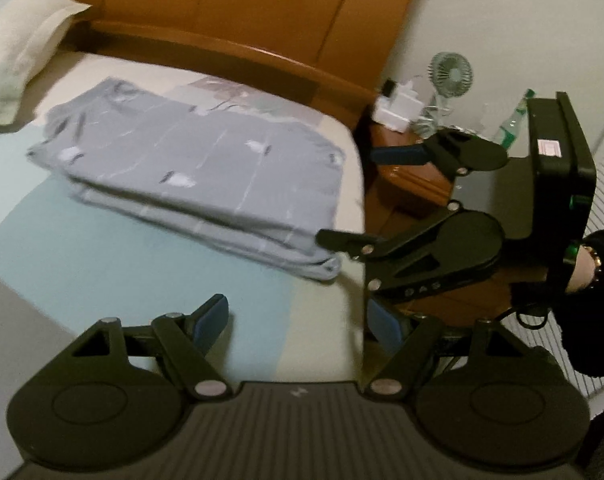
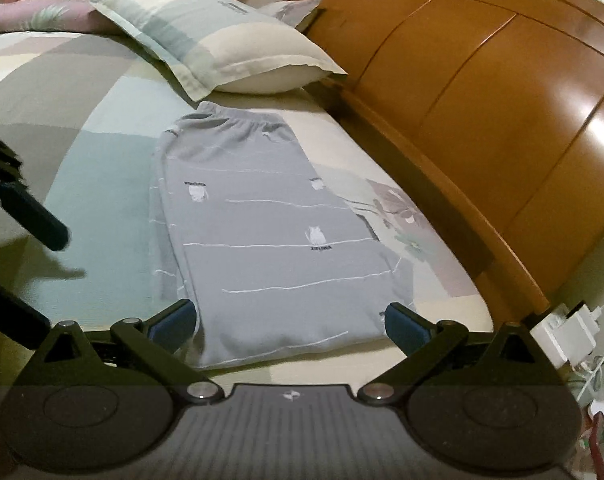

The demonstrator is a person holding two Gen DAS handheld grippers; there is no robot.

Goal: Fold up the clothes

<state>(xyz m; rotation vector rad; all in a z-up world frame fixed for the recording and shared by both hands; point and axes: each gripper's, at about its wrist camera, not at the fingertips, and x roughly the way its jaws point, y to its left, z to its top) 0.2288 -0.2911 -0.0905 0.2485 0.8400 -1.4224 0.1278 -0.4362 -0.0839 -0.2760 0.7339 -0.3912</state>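
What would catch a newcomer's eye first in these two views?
The folded grey garment, printed with small owls, lies flat on the bed beside the orange wooden headboard. A pillow sits just beyond its waistband. Both claws are open and empty: the right claw straddles the garment's near edge, the left claw hovers over bare sheet.

Soft grey cloth garment (image 2: 269,240), glossy wooden headboard (image 2: 482,100), matt cloth pillow (image 2: 229,48)

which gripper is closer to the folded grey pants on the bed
Right. The right gripper is at the near end of the folded grey pants, open, its fingers either side of that end, apparently not touching. The left gripper hangs open over bare bed sheet, short of them.
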